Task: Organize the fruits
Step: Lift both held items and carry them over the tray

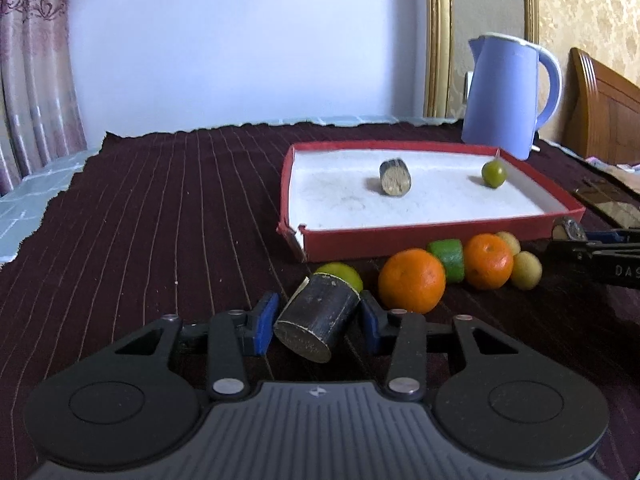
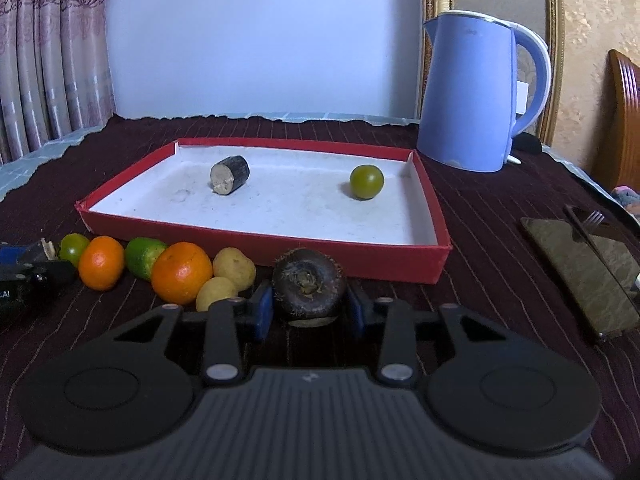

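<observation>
My left gripper is shut on a short dark sugarcane piece, which lies tilted between the blue pads just above the cloth. My right gripper is shut on a dark round water chestnut close to the front wall of the red tray. Inside the tray lie another cane piece and a small green fruit. In front of the tray runs a row of two oranges, green fruits and two small yellow fruits.
A blue kettle stands behind the tray's right corner. A dark flat phone lies on the cloth to the right. The striped maroon cloth covers the table; curtains, a wall and a wooden headboard are behind.
</observation>
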The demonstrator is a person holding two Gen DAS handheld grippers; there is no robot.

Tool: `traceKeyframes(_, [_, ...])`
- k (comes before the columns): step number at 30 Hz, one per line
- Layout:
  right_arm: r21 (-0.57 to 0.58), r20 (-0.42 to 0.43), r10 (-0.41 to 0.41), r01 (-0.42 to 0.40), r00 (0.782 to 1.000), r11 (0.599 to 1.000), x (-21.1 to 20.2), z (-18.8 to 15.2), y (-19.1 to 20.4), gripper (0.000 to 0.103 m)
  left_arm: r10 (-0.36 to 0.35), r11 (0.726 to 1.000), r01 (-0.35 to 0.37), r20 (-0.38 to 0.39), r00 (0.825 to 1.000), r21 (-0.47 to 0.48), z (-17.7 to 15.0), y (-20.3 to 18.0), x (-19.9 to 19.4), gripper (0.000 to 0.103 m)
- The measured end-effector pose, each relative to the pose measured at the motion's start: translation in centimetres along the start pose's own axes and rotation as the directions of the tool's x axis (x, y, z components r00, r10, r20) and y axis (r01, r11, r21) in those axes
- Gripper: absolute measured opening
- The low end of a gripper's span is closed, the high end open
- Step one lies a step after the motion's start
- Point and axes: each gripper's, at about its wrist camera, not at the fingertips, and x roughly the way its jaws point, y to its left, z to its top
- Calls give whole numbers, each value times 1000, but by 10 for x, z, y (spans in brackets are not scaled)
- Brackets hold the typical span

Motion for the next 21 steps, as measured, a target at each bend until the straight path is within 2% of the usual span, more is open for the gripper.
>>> traceKeyframes(8, [31, 47, 17, -19, 999, 999, -14, 4, -1, 36, -26, 999, 26, -16, 1000, -20, 11, -21, -2, 42])
traceKeyframes(21, [62, 57, 31, -34, 998, 997, -16, 4, -2, 36, -25, 999, 25, -16, 1000, -32, 24, -54, 1, 42])
